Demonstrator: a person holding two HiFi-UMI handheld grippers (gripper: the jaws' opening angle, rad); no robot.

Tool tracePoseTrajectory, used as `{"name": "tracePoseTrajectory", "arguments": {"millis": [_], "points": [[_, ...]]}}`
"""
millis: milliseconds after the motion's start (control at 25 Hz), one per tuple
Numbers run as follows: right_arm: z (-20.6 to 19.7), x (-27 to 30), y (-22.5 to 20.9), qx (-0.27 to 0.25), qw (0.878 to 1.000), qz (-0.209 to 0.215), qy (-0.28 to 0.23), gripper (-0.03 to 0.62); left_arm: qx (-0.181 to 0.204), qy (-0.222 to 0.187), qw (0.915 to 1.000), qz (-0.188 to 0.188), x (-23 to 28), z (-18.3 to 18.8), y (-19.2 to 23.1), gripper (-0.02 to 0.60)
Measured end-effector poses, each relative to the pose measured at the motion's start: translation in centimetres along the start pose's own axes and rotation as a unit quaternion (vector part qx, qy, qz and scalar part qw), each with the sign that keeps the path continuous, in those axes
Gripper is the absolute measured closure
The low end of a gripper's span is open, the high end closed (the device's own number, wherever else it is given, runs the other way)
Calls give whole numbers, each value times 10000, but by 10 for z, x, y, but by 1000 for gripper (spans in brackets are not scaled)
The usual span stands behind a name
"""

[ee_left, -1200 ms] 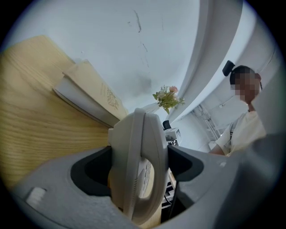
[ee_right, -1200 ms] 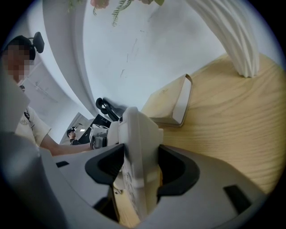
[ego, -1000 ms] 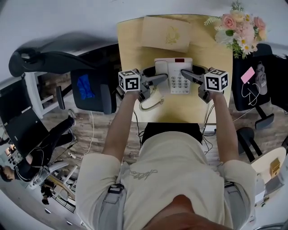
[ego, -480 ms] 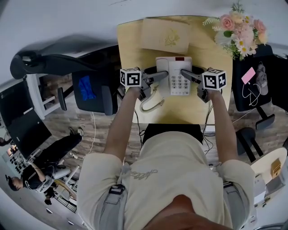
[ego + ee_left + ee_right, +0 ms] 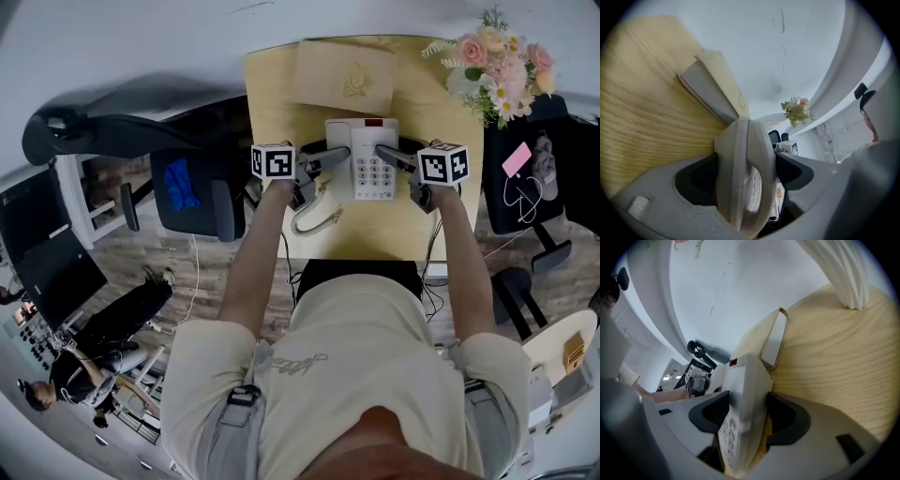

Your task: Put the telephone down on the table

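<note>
A white desk telephone [image 5: 364, 157] with a grey keypad and its handset on the left is at the middle of the wooden table [image 5: 441, 211]. My left gripper [image 5: 328, 161] is shut on its handset side and my right gripper [image 5: 387, 155] on its keypad side. In the left gripper view the telephone [image 5: 750, 164] fills the gap between the grey jaws of the left gripper [image 5: 746, 180]. The right gripper view shows the telephone [image 5: 745, 394] clamped in the right gripper [image 5: 743, 420], low over the wood. Whether it rests on the table I cannot tell. Its coiled cord [image 5: 314, 216] trails toward the near edge.
A beige book [image 5: 345, 75] lies behind the telephone, near the wall. A pink and white bouquet [image 5: 497, 56] stands at the table's far right corner. Black office chairs [image 5: 187, 192] flank the table. The person's body covers the near edge.
Both grippers and the telephone have shifted only slightly, the right one a little inward. Both grips are unchanged. A person at the lower left has moved.
</note>
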State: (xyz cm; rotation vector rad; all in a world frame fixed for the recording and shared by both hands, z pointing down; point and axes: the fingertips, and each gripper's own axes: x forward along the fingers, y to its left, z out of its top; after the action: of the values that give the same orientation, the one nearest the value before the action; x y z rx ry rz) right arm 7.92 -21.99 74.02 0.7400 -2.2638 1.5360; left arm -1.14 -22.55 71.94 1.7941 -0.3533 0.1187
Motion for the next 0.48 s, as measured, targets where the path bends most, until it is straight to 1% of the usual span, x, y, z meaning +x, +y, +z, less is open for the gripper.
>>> {"name": "tracePoseTrajectory", "arguments": {"millis": [200,480], "points": [[0,-1,2,-186,9995,-229,141,349,-15,-20,9999,134,-2,-1,-1,196],[0,-3,5,-214,9994,-255,124,349,60,24,9999,146,-4,-4,-4,196]]}}
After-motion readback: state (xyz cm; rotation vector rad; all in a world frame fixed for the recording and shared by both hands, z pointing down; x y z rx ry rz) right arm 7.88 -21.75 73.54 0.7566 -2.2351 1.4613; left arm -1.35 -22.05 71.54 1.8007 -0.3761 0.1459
